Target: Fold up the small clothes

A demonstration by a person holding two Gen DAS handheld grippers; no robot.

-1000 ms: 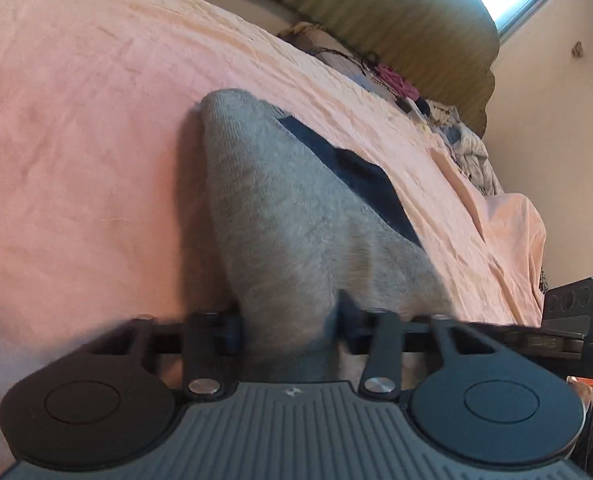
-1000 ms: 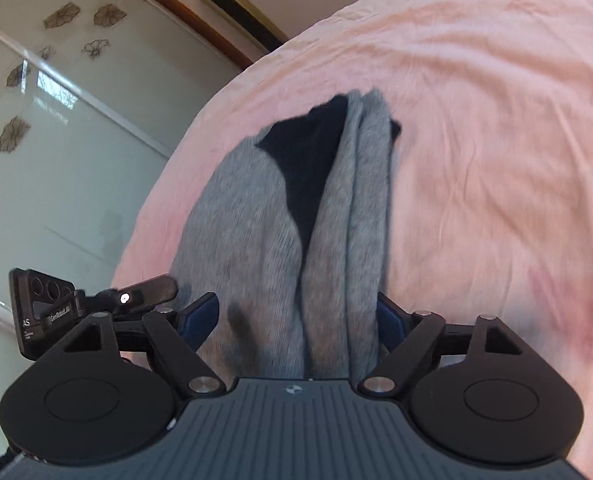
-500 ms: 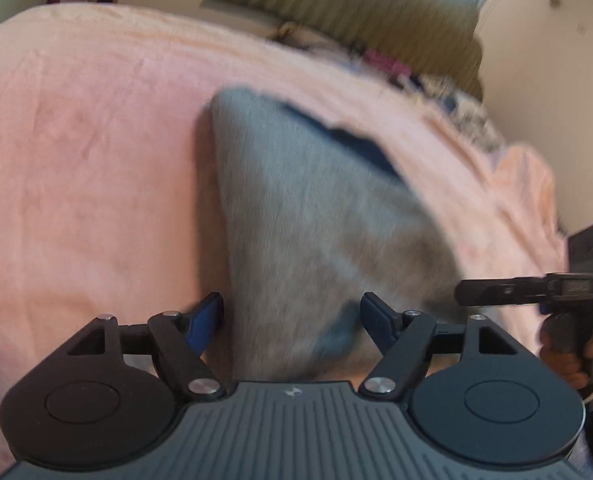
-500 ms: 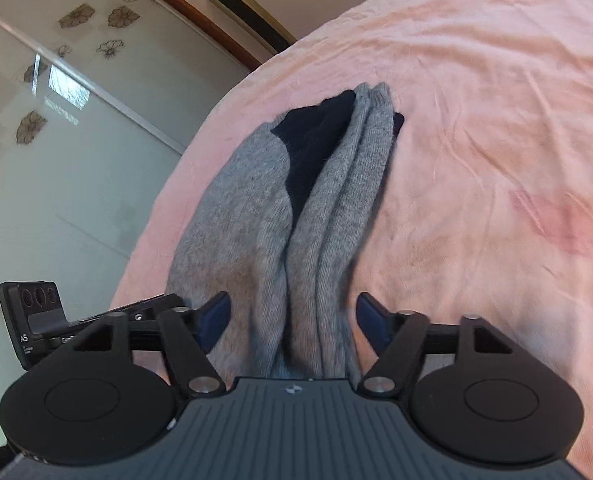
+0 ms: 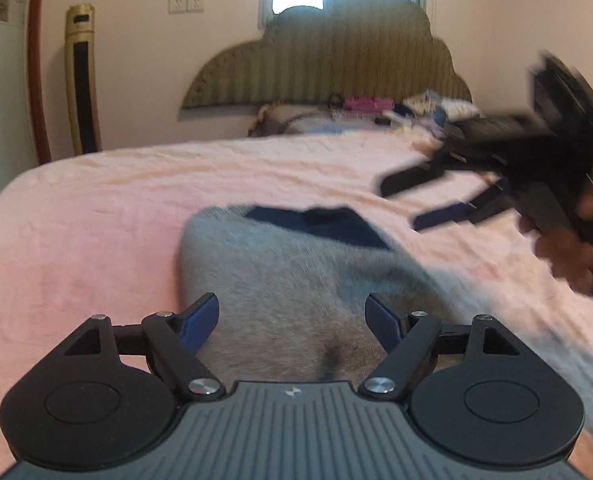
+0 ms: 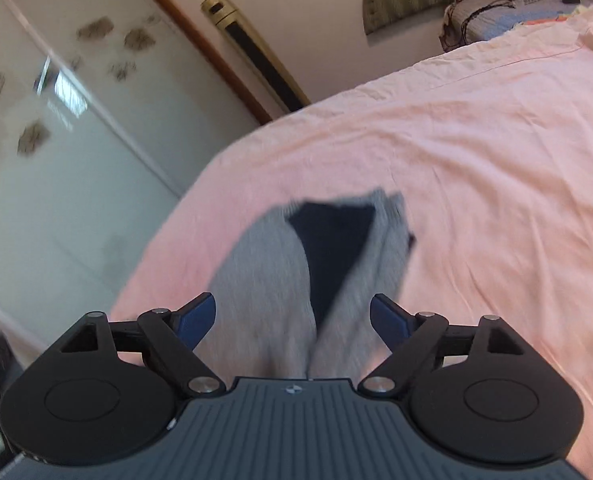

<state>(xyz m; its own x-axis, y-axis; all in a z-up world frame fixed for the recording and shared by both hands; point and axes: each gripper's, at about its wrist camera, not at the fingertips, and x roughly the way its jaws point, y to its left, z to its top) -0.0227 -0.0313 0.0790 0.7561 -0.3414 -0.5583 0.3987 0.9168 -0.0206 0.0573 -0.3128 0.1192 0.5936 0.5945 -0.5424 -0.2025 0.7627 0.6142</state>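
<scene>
- The left gripper (image 5: 292, 322) has its jaws spread wide, gripping nothing; the blue pads (image 5: 200, 320) sit either side of the near end of the grey garment (image 5: 288, 280) without pinching it
- The right gripper (image 6: 292, 320) is likewise spread apart and empty-handed, its pads straddling the near end of the same grey garment (image 6: 268, 280); in the left wrist view the right gripper (image 5: 436, 196) shows as a blurred shape above the bed, off to the garment's right
- The garment lies folded lengthwise on the pink bedsheet (image 5: 76, 240), with a dark navy patch (image 6: 332, 240) showing at its far end between two grey layers
- Risk: the knit looks soft and loosely stacked, so with nothing clamping it the top layer may slip sideways or spring open, spoiling the fold
- Risk: a pad coming down again could catch only the upper layer, or pinch the bedsheet along with it, and drag both out of line
- Risk: both views are blurred, which suggests quick movement; a fast pass close to the cloth could snag an edge
- Writing: none readable; only a small pale emblem (image 6: 292, 389) on the ribbed gripper body, too small to make out
- Beyond, a headboard (image 5: 328, 60) with cluttered items (image 5: 360, 102) beneath it, and a tall gold unit (image 5: 81, 80) by the wall
</scene>
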